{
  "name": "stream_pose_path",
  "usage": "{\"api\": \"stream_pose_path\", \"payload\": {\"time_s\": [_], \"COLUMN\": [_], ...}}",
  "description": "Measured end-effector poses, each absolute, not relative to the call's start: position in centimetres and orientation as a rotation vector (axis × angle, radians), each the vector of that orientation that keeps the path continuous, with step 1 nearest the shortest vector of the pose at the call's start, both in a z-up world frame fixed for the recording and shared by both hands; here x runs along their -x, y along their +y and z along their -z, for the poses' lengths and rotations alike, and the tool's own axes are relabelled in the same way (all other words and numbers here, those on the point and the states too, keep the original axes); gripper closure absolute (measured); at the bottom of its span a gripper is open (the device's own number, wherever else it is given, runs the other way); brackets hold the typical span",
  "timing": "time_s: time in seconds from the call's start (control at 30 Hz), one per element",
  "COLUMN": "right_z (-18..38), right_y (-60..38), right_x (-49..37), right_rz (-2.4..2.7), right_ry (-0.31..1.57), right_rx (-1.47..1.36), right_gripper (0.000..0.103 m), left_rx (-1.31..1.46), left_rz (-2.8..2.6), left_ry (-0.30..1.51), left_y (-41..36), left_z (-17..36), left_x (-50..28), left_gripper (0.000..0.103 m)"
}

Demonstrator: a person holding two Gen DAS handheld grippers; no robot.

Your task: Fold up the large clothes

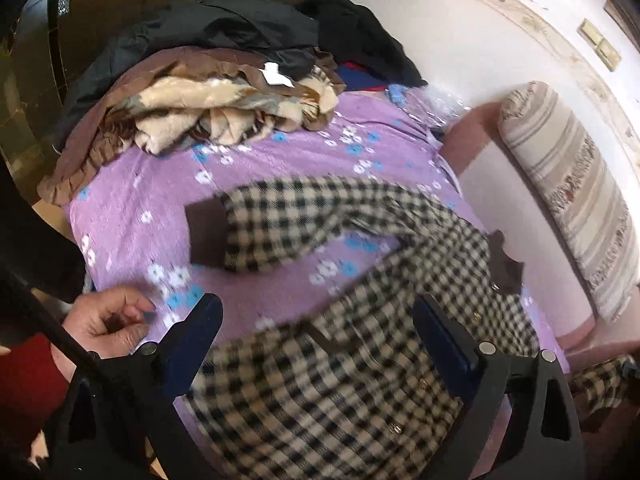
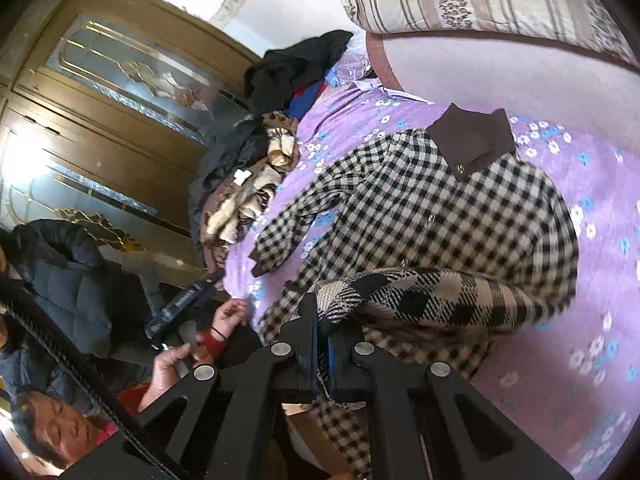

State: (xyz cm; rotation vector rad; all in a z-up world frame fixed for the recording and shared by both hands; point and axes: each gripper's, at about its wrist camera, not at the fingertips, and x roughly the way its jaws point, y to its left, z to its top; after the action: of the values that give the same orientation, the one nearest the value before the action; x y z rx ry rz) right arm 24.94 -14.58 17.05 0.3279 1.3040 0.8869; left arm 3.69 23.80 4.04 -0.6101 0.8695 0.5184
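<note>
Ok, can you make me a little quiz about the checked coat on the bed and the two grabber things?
1. True or false: the right gripper is shut on the checked coat.
2. What colour is the coat's collar? A) red B) dark brown C) white
3. Fill in: the left gripper is ____, holding nothing, above the coat lying on the purple flowered sheet.

Key: 1 true, its fingers pinch a fold of the fabric. 2 B. 3 open.
</note>
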Motion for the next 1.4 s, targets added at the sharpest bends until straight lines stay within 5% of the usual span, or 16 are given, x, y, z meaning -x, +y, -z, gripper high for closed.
{"api": "stream_pose_path", "payload": {"time_s": [0.67, 0.77, 0.8, 0.83, 0.9, 1.4], "right_z": [0.0, 2.5, 3.6, 4.4, 5.8, 0.2], "right_y": [5.3, 6.6, 7.2, 7.6, 8.6, 2.9], "right_x": [-38.1, -40.5, -41.5, -42.1, -43.3, -40.7], "right_rz": [-0.75, -0.641, -0.621, -0.603, -0.608, -0.881], "right_ry": [1.62, 1.579, 1.584, 1.585, 1.585, 1.537], "right_rx": [-0.28, -0.233, -0.214, -0.198, -0.162, -0.098], "right_gripper": [0.099, 0.092, 0.08, 0.055, 0.043, 0.043], "left_rx": [0.478, 0.482, 0.479, 0.473, 0.462, 0.499], "left_rz": [-0.496, -0.493, -0.494, -0.493, -0.494, -0.482], "left_ry": [0.821, 0.817, 0.817, 0.816, 0.818, 0.845], "left_y": [22.6, 22.7, 22.8, 22.8, 22.7, 22.6], "left_z": [-0.7, -0.7, -0.7, -0.7, -0.7, 1.5], "left_x": [-1.5, -1.2, -1.1, -1.1, -1.1, -1.6], "left_gripper": [0.008, 0.008, 0.008, 0.008, 0.008, 0.008]}}
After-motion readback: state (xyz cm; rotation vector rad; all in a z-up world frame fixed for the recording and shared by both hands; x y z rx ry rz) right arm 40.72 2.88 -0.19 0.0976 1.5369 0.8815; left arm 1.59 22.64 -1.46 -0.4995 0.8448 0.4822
